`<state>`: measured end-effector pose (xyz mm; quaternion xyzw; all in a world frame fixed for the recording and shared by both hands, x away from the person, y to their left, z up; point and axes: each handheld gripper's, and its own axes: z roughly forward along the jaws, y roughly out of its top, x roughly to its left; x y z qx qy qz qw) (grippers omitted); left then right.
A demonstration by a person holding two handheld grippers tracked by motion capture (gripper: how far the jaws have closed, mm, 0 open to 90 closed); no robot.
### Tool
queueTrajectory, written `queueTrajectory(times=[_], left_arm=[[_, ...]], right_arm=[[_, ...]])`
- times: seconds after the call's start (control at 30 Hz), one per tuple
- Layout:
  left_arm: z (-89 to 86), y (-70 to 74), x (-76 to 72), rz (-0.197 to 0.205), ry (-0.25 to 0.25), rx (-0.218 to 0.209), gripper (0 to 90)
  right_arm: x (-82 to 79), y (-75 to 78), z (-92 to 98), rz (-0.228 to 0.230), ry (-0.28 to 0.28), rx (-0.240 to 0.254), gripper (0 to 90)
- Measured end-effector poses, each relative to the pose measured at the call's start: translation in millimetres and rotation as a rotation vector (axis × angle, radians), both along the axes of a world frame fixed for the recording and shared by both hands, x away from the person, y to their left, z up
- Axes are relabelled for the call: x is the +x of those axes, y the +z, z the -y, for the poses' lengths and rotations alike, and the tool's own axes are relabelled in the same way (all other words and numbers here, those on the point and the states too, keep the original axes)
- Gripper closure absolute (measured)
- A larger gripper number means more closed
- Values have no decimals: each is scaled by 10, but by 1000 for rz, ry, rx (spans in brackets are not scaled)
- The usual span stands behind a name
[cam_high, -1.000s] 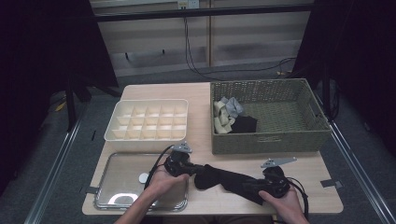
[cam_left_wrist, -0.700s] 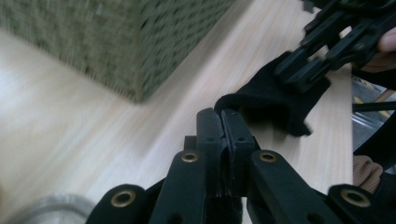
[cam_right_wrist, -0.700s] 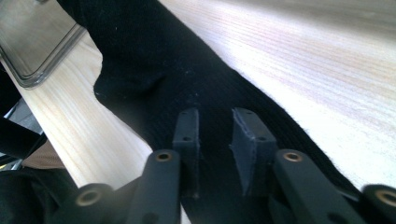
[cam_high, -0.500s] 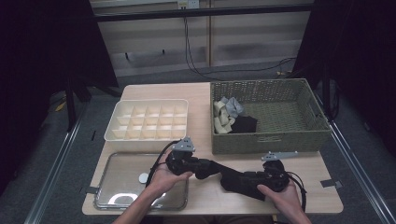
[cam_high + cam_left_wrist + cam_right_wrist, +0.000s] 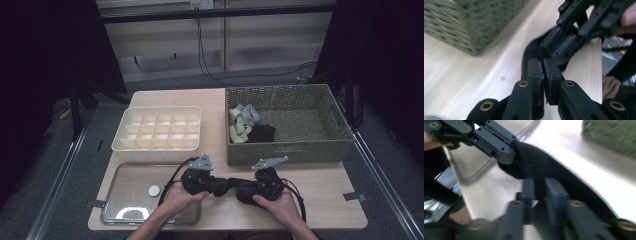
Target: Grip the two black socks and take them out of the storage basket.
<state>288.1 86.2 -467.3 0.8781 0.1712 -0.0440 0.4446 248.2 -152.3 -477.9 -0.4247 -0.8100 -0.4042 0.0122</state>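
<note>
Tongs (image 5: 226, 186) of both hands pinch black sock (image 5: 541, 167).

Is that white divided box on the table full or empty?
Empty: the white divided plastic box shows bare compartment floors in the high view, every cell without contents.

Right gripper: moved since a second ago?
Yes. In the high view the right gripper has slid left along the table's front edge toward the metal tray, jaws just closing on the black cloth.
</note>
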Motion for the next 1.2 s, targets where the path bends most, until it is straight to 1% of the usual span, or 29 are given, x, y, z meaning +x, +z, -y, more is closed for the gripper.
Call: queueTrajectory(times=[0.03,0.07,0.2,0.23,0.27,0.3,0.33,0.37,0.4,0.47,0.53,0.57,0.6,0.63,0.67,0.7,0.73,0.8,0.83,0.87,0.9,0.97,1.0,1.03,1.07,1.1,1.13,1.17,1.2], left_arm=[[7,-5,-24,-1,-20,17,843],[17,-14,-43,-6,-26,14,839],[98,-81,-137,-11,-69,35,830],[116,-102,-152,-18,-73,53,824],[130,-131,-158,-20,-81,71,822],[142,-177,-162,-15,-81,79,822],[140,-190,-160,-21,-81,96,817],[141,-222,-158,-30,-75,94,813],[131,-253,-145,-34,-76,117,806],[116,-301,-133,-52,-64,112,782],[96,-304,-115,-64,-62,103,754],[77,-287,-103,-61,-62,119,737],[54,-280,-100,-60,-54,110,720],[31,-270,-96,-73,-51,89,716],[1,-247,-89,-84,-54,90,710],[-27,-230,-85,-85,-52,80,697],[-51,-214,-88,-87,-44,57,682],[-99,-171,-66,-96,-42,32,674],[-123,-152,-48,-115,-34,-15,670],[-137,-133,-34,-120,-33,-25,670],[-145,-121,-21,-127,-22,-48,670],[-158,-116,17,-135,-10,-68,659],[-159,-126,33,-137,-2,-65,664],[-154,-148,47,-137,8,-53,675],[-137,-182,48,-132,30,-27,686],[-128,-205,51,-124,28,0,697],[-108,-239,39,-100,30,44,699],[-99,-270,32,-92,33,67,693],[-96,-290,33,-89,35,80,684]], right_arm=[[-22,-17,7,-4,11,-1,852],[-51,-39,21,-10,18,-4,890],[-117,-117,74,-32,26,-24,900],[-131,-129,90,-42,20,-25,896],[-140,-138,113,-48,14,-26,878],[-147,-145,137,-50,8,-31,851],[-158,-155,167,-52,2,-36,816],[-166,-159,188,-55,-5,-37,791],[-176,-169,216,-60,-13,-33,770],[-197,-174,278,-64,-23,-20,743],[-216,-158,318,-61,-37,-12,734],[-223,-152,332,-59,-45,-7,733],[-232,-148,354,-55,-50,-3,730],[-245,-144,378,-60,-59,0,730],[-258,-144,397,-60,-61,1,728],[-276,-142,418,-63,-67,3,722],[-294,-141,441,-59,-72,4,722],[-323,-136,487,-59,-82,9,722],[-336,-134,517,-58,-90,13,722],[-347,-131,550,-55,-102,17,722],[-352,-129,569,-55,-106,16,723],[-360,-134,608,-58,-118,17,722],[-360,-141,618,-52,-119,12,722],[-363,-147,624,-58,-125,6,722],[-363,-155,631,-62,-127,0,722],[-360,-167,637,-61,-127,-3,721],[-358,-171,638,-60,-126,-6,721],[-356,-175,641,-55,-125,-11,721],[-355,-175,644,-55,-123,-12,720]])
